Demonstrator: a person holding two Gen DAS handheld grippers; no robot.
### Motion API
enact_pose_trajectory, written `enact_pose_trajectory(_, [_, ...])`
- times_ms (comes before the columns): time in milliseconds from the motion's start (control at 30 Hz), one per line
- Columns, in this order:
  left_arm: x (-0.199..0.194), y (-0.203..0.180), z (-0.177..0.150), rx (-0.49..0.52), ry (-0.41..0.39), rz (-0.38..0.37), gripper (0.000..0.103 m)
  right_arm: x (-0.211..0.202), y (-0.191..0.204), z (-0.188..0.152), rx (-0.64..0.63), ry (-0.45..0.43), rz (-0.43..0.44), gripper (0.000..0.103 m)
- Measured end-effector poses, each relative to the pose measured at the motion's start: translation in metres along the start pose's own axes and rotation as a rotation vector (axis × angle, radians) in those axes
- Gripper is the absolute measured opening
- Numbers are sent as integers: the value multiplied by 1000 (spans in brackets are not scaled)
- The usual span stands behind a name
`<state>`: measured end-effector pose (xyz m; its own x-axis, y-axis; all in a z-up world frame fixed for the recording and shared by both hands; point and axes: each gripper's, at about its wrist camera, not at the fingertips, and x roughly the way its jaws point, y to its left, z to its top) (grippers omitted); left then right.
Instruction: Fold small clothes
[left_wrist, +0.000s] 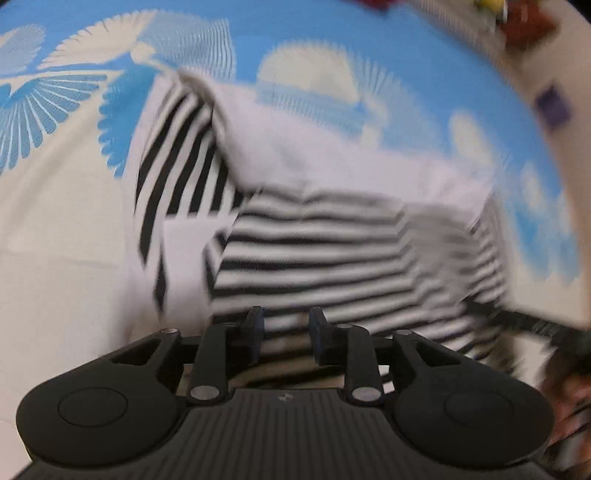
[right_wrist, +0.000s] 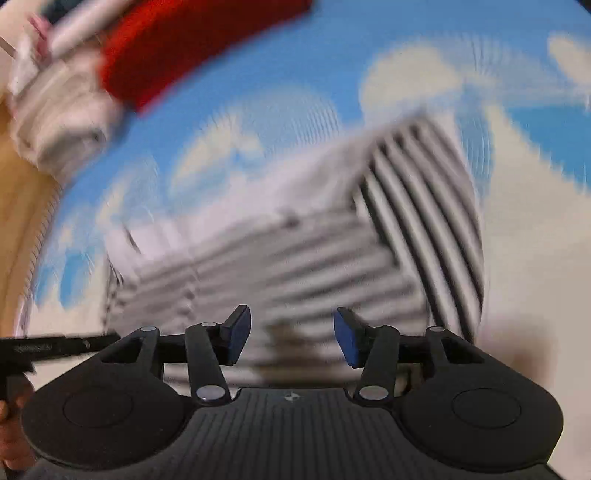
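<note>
Your left gripper and right gripper hang parted and empty over the striped garment; a red cloth and white folded clothes lie beyond.

garment: folded, lying on the bedsheet
left hand-held gripper: over the garment's near edge
right hand-held gripper: over the same near edge, beside the left
clothes pile: behind the garment, far left in the right wrist view

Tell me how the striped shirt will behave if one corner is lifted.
The striped shirt looks soft and already lies in folded layers, so it would likely droop and unfold. Thin cloth, so probably light. On the patterned sheet it may drag along rather than slide cleanly.
</note>
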<state>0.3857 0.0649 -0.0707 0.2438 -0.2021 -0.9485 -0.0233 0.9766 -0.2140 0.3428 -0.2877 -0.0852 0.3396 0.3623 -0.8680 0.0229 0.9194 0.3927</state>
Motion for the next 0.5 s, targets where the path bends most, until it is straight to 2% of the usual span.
enact_pose_trajectory(67, [0, -3, -4, 62, 8, 74, 27, -11, 13, -2, -80, -30, -34, 42])
enact_pose_trajectory(100, [-8, -5, -6, 54, -2, 93, 27, -23, 20, -3, -114, -77, -28, 44])
enact_pose_trajectory(200, [-38, -11, -16, 29, -68, 42, 29, -54, 34, -12, -210, -211, 65, 47])
enact_pose_trajectory(233, [-43, -13, -20, 36, -87, 14, 30, -56, 37, -17, -223, -217, 91, 51])
enact_pose_trajectory(267, [-42, -14, -28, 45, -107, -24, 33, -48, 36, -22, -232, -183, 104, 54])
enact_pose_trajectory(300, [-33, -16, -34, 60, -105, -43, 39, -32, 33, -29, -244, -78, 99, 56])
enact_pose_trajectory(333, [-13, -21, -40, 86, -55, -3, 40, -16, 30, -36, -249, 30, 37, 51])
enact_pose_trajectory(367, [4, -16, -51, 95, 25, 97, 37, -11, 23, -44, -234, 70, -50, 45])
enact_pose_trajectory(400, [6, -11, -61, 87, 35, 164, 36, -23, 15, -51, -198, 28, -76, 31])
enact_pose_trajectory(467, [-21, -12, -75, 65, -55, 180, 36, -58, 6, -58, -118, -32, -68, 33])
enact_pose_trajectory(500, [-42, -13, -82, 48, -116, 155, 37, -82, 2, -64, -91, -86, -52, 34])
